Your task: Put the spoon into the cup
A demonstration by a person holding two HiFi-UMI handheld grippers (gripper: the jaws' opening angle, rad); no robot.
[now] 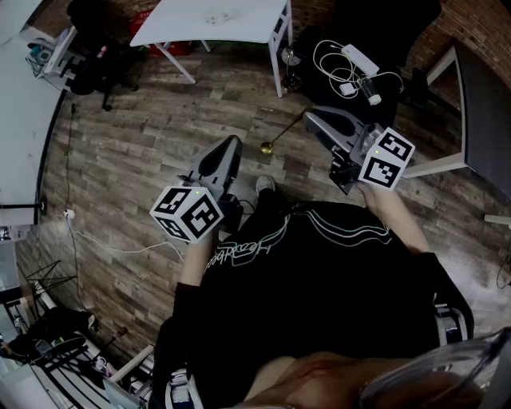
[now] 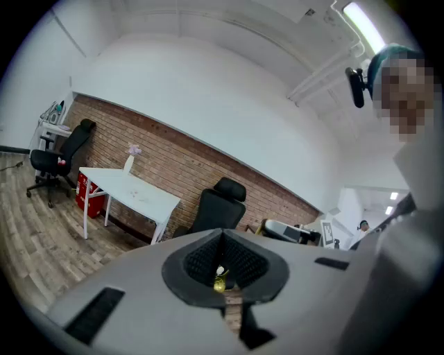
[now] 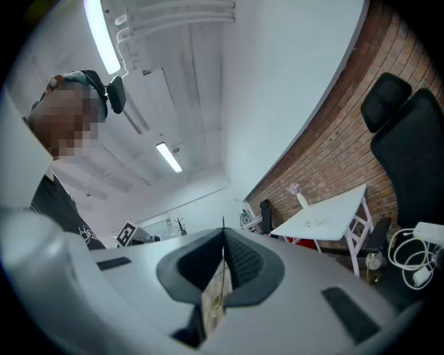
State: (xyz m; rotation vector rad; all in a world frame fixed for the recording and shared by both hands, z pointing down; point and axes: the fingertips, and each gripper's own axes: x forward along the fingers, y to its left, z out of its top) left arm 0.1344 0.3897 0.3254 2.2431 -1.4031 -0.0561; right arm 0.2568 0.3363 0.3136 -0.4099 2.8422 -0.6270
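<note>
Person's black shirt (image 1: 319, 264) nearest, low in head view. Two grippers, each with one marker cube: left cube (image 1: 188, 212), right cube (image 1: 386, 160).

Right gripper (image 1: 307, 118) has its jaws clamped on the thin handle of one gold spoon (image 1: 284, 134). The spoon slants down-left over the wood floor (image 1: 160, 128), and its bowl ends near the left gripper (image 1: 233, 144) tip, apart from it. In the right gripper view the handle runs out through the closed jaw seam.

Left gripper jaws are pressed together with nothing gripped. In the left gripper view the spoon bowl (image 2: 219, 283) shows beyond the gap.

One white table (image 1: 215, 20) at top. One white power strip (image 1: 359, 57) with coiled cable at top right. Two black office chairs by the brick wall in the left gripper view: (image 2: 59, 156) and (image 2: 220, 208).
</note>
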